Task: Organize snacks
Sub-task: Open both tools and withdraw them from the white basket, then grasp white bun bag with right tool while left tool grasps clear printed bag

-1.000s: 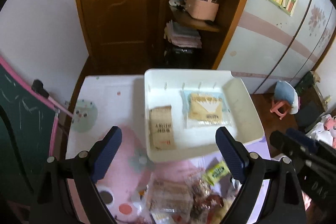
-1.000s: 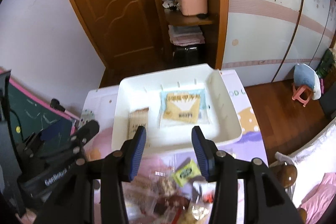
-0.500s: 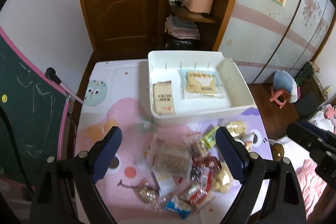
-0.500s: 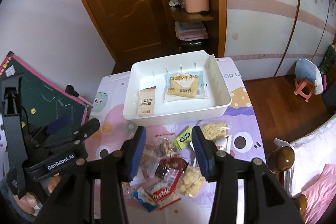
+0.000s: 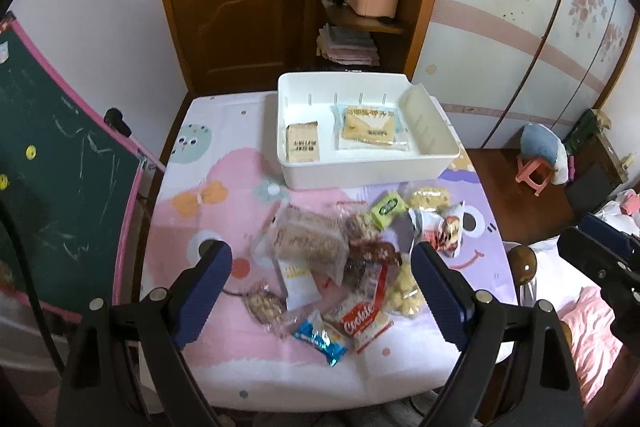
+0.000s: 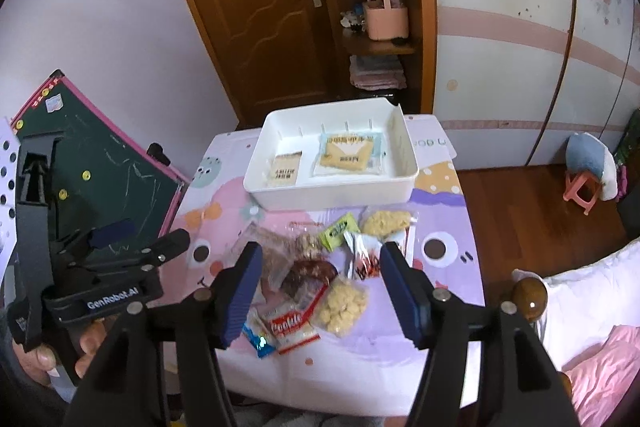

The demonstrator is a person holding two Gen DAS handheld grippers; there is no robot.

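A white bin (image 5: 436, 157) stands at the far side of the table and shows in the right wrist view too (image 6: 280, 201). It holds a brown cracker packet (image 5: 303, 147) and a flat yellow packet (image 5: 370, 129). A heap of loose snack packets (image 5: 344, 259) lies on the table in front of the bin, also in the right wrist view (image 6: 320, 279). It includes a green packet (image 5: 387, 207), a red Cookie packet (image 5: 366, 321) and a blue packet (image 5: 320, 337). My left gripper (image 5: 322, 293) is open and empty, high above the heap. My right gripper (image 6: 322, 297) is open and empty too.
The table has a pink and purple cartoon cover (image 5: 208, 187). A green chalkboard (image 5: 52, 163) leans at its left edge. A wooden door and a shelf unit (image 5: 360, 7) stand behind. A bed (image 6: 592, 327) and a round wooden bedpost (image 6: 529, 298) are at the right.
Both grippers have pulled back and up from over the bin, so the whole table and the snack heap now show. The right gripper's jaws stand wider apart.
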